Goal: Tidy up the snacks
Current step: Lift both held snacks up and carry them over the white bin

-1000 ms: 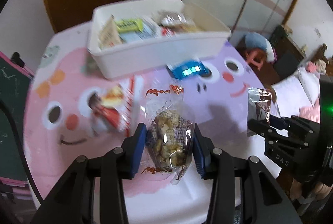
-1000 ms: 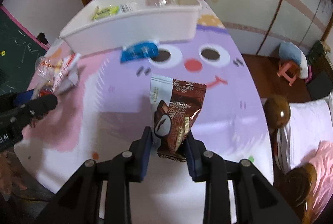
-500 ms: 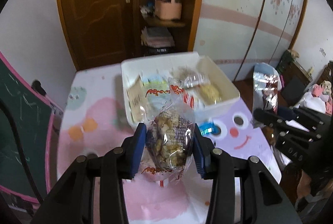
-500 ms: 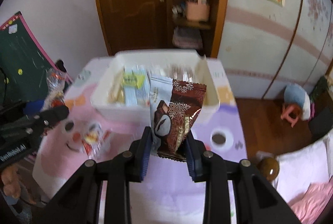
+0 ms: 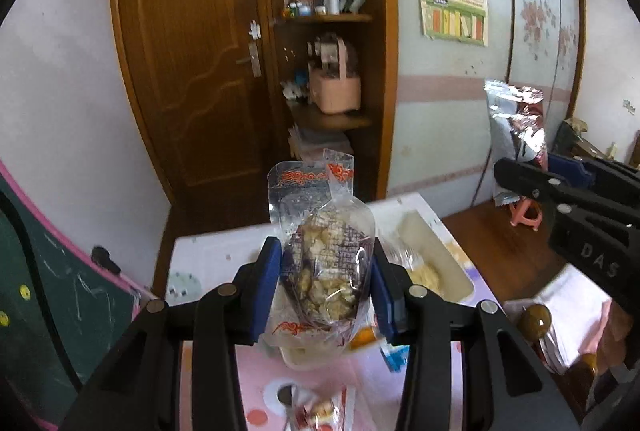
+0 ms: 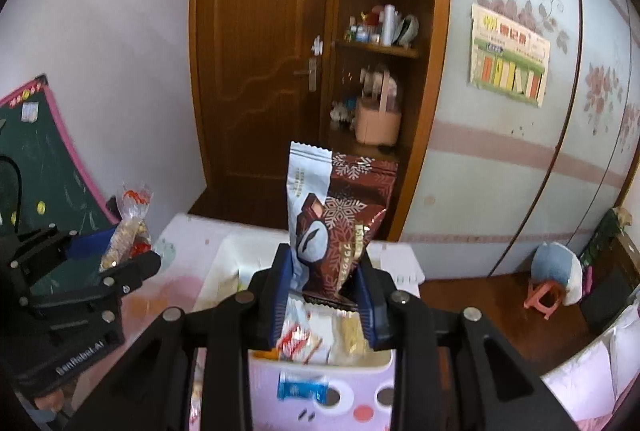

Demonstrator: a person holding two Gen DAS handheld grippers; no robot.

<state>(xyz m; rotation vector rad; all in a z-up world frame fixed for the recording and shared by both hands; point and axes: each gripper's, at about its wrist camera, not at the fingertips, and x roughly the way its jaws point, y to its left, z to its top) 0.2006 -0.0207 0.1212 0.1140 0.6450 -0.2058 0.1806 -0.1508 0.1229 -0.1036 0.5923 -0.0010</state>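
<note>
The left hand-held gripper (image 5: pixel 326 285) is clamped on a clear packet of crisp rice cake (image 5: pixel 326 271), its blue pads pressing the packet's two sides so that the long axis stands upright, the crimped red-printed end on top. The right hand-held gripper (image 6: pixel 326 295) is clamped low on a brown-and-white chocolate bar wrapper (image 6: pixel 340 219), which also stands upright out of the jaws. Both are held up in the air above the desk (image 6: pixel 180 243), side by side but well apart, the left one at the left of the right wrist view.

The relation that matters is downward and a little forward: the white bin (image 6: pixel 320 363) sits on the desk just beyond and below both sets of fingers, already holding several wrapped snacks. From the right wrist view the bin's near wall lies directly under the jaws, so the right hand looks nearer to a drop. A blue packet (image 6: pixel 302 389) lies on the desk outside the bin, near its front wall, likely still to be sorted
</note>
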